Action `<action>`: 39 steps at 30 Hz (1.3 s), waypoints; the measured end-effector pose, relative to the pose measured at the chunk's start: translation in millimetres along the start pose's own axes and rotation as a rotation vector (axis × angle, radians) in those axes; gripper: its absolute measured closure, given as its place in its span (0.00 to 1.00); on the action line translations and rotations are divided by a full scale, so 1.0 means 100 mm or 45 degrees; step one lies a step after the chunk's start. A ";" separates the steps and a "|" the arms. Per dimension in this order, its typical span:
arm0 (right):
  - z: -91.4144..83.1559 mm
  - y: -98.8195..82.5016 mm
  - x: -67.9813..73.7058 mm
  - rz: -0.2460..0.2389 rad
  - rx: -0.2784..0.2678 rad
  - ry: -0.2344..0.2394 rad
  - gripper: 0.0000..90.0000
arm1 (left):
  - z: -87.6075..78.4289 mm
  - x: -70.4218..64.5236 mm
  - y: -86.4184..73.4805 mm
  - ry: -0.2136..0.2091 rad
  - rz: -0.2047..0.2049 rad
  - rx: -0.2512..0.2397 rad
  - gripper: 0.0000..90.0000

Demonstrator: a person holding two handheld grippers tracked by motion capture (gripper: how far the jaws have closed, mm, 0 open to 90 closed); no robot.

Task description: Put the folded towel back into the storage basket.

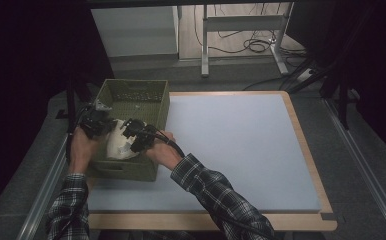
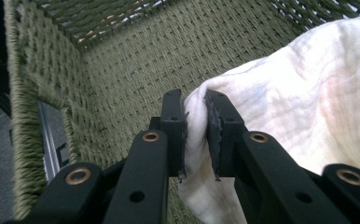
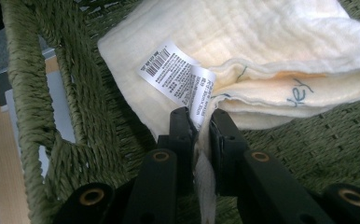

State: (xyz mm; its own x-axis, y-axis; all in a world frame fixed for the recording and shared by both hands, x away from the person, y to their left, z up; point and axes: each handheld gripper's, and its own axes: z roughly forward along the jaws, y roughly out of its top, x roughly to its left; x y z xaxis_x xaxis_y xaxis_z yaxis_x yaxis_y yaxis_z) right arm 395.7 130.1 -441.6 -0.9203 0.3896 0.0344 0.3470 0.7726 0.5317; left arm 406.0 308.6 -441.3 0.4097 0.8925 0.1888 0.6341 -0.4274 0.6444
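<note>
One cream cloth (image 1: 119,145) and one green woven basket (image 1: 153,102) are on the bench (image 1: 241,145), and two claws work on them. The basket stands at the bench's near left corner, and the cloth is down inside its nearer end, bunched up pale against the weave. The left claw (image 1: 97,121) reaches in from the basket's left side; in the left gripper view its two black jaws are clamped on a fold of the cloth (image 2: 308,107), the fabric pinched between the pads close to the basket's side wall (image 2: 122,74). The right claw (image 1: 136,134) comes in from the right, and in the right gripper view its jaws are likewise closed on a cloth edge (image 3: 262,32), right below the one white care label (image 3: 178,77) with its barcode. Some blue stitched lettering (image 3: 300,93) shows on the folded layers. Two forearms in plaid sleeves (image 1: 211,192) enter from the near edge.
</note>
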 end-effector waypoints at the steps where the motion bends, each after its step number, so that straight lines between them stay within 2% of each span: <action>1: 0.00 0.01 0.00 0.001 0.005 0.001 0.89 | 0.03 -0.01 0.01 -0.002 0.006 0.010 0.87; 4: 0.01 0.01 0.01 -0.006 0.011 -0.002 0.88 | 0.06 -0.03 0.01 -0.008 0.008 0.025 0.86; 6: 0.00 0.02 0.01 -0.001 0.000 -0.004 0.82 | 0.09 -0.04 0.02 -0.005 0.006 0.034 0.77; 13: -0.06 -0.01 -0.07 0.051 -0.060 -0.004 0.73 | 0.07 -0.03 0.04 -0.003 -0.036 -0.013 0.65; 18: -0.14 -0.02 -0.11 0.056 -0.096 -0.009 0.70 | 0.05 -0.02 0.04 -0.005 -0.062 -0.034 0.60; 30: -0.24 -0.11 -0.15 0.017 -0.149 -0.016 0.56 | 0.03 -0.02 0.01 -0.028 -0.118 -0.064 0.42; 31: -0.25 -0.12 -0.16 0.014 -0.162 -0.014 0.53 | 0.02 -0.01 0.00 -0.042 -0.133 -0.069 0.41; 39: -0.32 -0.19 -0.21 0.013 -0.209 -0.009 0.44 | 0.00 -0.01 0.00 -0.042 -0.153 -0.084 0.34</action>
State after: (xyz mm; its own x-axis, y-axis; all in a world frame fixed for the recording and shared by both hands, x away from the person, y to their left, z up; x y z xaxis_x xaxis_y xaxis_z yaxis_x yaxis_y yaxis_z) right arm 402.7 91.6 -425.3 -0.9153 0.4011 0.0353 0.3220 0.6764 0.6624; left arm 405.4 307.4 -441.6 0.3556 0.9309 0.0839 0.6355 -0.3066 0.7086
